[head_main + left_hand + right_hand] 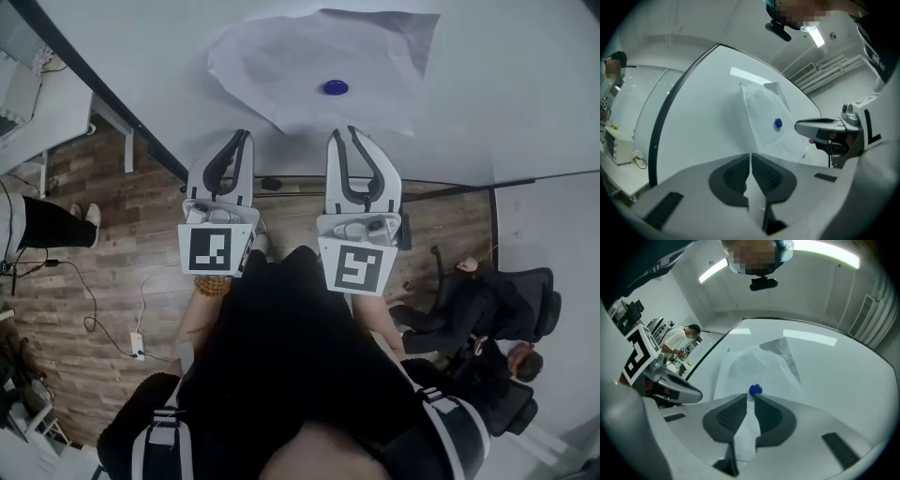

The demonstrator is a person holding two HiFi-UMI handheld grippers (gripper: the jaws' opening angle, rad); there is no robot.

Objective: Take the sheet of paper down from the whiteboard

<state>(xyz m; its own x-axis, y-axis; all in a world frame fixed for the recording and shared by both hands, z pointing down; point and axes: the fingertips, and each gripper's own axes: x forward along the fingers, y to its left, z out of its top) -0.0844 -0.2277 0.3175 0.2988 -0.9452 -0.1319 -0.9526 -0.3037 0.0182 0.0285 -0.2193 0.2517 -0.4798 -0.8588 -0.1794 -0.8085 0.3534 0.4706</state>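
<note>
The sheet of paper [300, 66] is seen on the whiteboard [525, 75], where it is fixed by a round blue magnet [335, 87]. The magnet is placed on the lower middle part of the sheet. The paper is wrinkled, and its upper right corner is folded over, so a darker flap is shown there.

Both grippers are held side by side in front of the board, below the sheet, and are pointed toward it. The jaws of the left gripper [751, 157] are closed together at their tips, and no thing is seen pressed there. In its view the lower left corner of the sheet is found just behind the tips.

The jaws of the right gripper [751, 400] are kept a little apart, with only a narrow gap. A white strip of the paper is seen through this gap, and the magnet is seen just above the tips. It cannot be told if the paper's edge is really inside the jaws or only behind them.

Under the board a wooden floor [112, 272] is visible.
</note>
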